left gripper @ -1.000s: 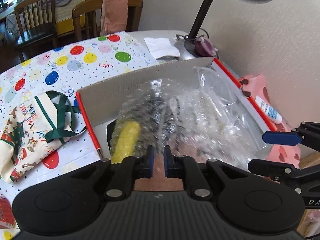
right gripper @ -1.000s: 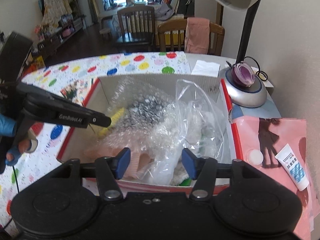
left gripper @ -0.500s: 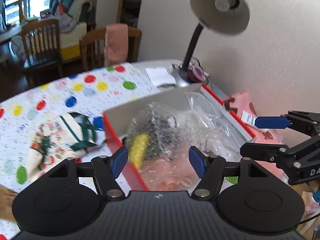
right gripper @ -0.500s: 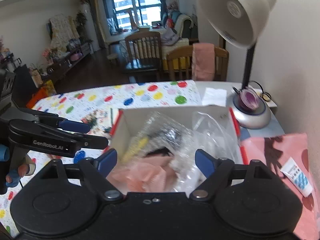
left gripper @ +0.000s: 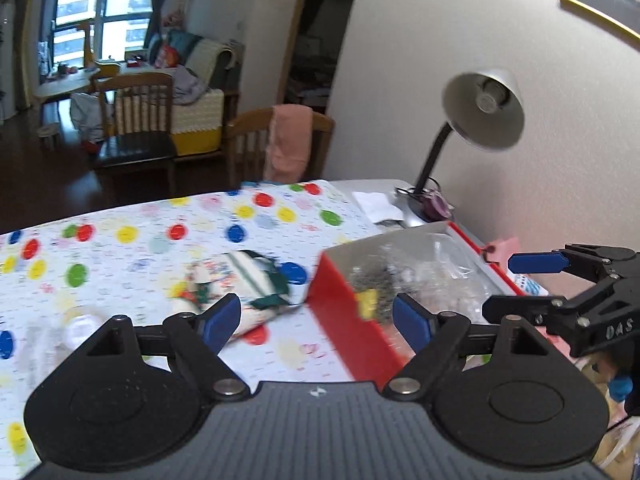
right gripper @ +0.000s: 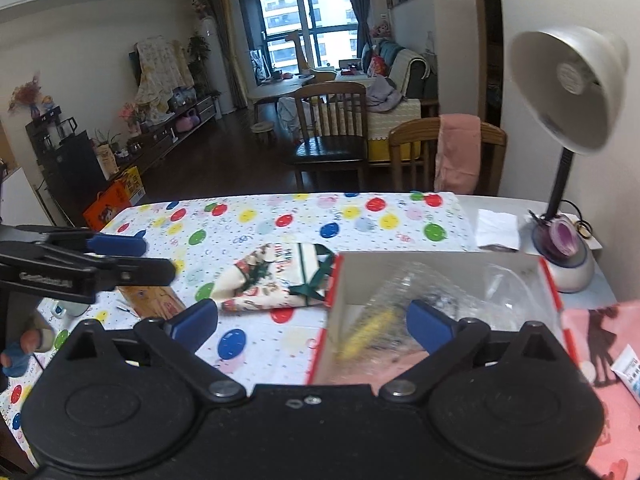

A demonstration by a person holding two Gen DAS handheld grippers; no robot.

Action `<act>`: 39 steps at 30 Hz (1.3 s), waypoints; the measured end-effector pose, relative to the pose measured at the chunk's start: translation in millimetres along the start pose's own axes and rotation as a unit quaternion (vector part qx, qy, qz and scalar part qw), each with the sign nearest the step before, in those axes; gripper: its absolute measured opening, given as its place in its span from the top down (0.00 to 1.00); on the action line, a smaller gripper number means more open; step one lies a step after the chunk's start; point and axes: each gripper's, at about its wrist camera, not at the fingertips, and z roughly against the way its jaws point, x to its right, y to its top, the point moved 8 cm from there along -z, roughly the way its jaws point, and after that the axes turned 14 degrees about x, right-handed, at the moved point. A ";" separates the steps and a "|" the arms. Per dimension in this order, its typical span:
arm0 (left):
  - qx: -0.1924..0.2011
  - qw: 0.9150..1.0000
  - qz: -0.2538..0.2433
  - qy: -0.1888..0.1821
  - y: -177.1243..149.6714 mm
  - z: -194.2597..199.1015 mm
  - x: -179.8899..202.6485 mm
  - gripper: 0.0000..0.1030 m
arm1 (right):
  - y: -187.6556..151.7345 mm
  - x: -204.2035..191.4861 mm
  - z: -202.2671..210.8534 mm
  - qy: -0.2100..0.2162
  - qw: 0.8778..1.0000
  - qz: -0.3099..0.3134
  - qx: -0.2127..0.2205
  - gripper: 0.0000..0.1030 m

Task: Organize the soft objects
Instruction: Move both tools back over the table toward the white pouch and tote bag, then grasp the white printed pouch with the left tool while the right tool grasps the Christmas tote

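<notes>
Red-walled box (right gripper: 548, 276) holds the bubble wrap (right gripper: 404, 292); a cloth bag (right gripper: 280, 276) lies just beside it on the bench (left gripper: 132, 216). Left gripper (left gripper: 316, 320) and right gripper (right gripper: 312, 320) have just been opening, jaws wide and empty. A drop-off looks finished; next comes a reach for the bag.

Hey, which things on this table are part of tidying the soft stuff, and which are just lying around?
Part of the job:
- red box
- bubble wrap inside it
- clear plastic bag inside it
- Christmas cloth bag beside the box

Just lying about:
- desk lamp
- white paper
- small tube
- pink sheet
</notes>
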 end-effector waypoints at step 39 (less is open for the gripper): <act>-0.021 0.987 0.061 0.149 -72.1 30.2 -298.5 0.01 | -48.2 -79.4 -244.7 -0.151 0.948 -0.239 -0.147 0.01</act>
